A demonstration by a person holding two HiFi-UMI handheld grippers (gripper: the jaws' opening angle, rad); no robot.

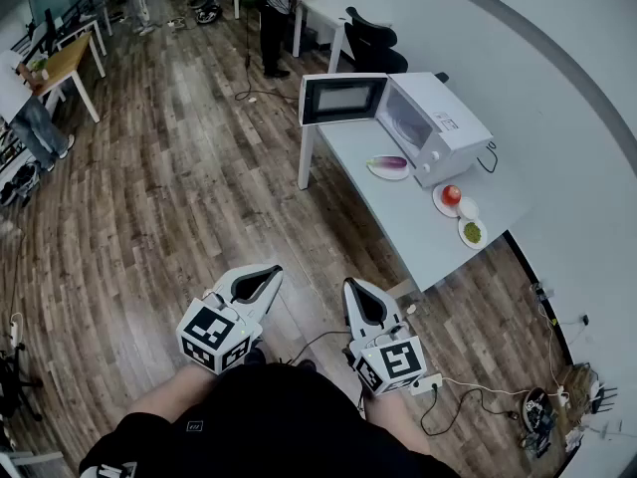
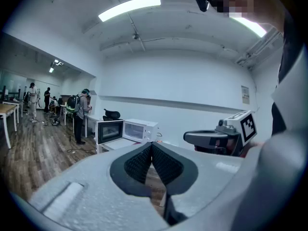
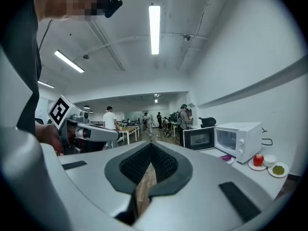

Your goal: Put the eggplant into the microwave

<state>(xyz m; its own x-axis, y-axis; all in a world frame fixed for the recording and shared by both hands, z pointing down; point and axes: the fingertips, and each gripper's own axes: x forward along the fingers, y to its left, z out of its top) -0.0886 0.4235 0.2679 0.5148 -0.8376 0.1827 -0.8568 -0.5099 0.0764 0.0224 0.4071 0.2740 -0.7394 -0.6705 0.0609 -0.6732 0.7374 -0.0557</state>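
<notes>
The purple eggplant point(image 1: 389, 163) lies on a small plate on the white table point(image 1: 418, 229), just in front of the white microwave point(image 1: 430, 123). The microwave's door point(image 1: 343, 98) stands swung open to the left. Both grippers are held low over the wooden floor, well short of the table. My left gripper point(image 1: 271, 271) is shut with nothing between its jaws, and my right gripper point(image 1: 350, 285) is shut and empty too. In the right gripper view the microwave point(image 3: 238, 138) and eggplant point(image 3: 225, 157) sit far off to the right. The left gripper view shows the microwave point(image 2: 137, 129) straight ahead in the distance.
Beside the microwave are a plate with a red tomato point(image 1: 451, 195), a white dish point(image 1: 468, 208) and a dish of green food point(image 1: 473, 232). A black chair point(image 1: 370, 43) stands behind the table. People stand at desks farther back point(image 1: 274, 8). Cables lie on the floor point(image 1: 478, 398).
</notes>
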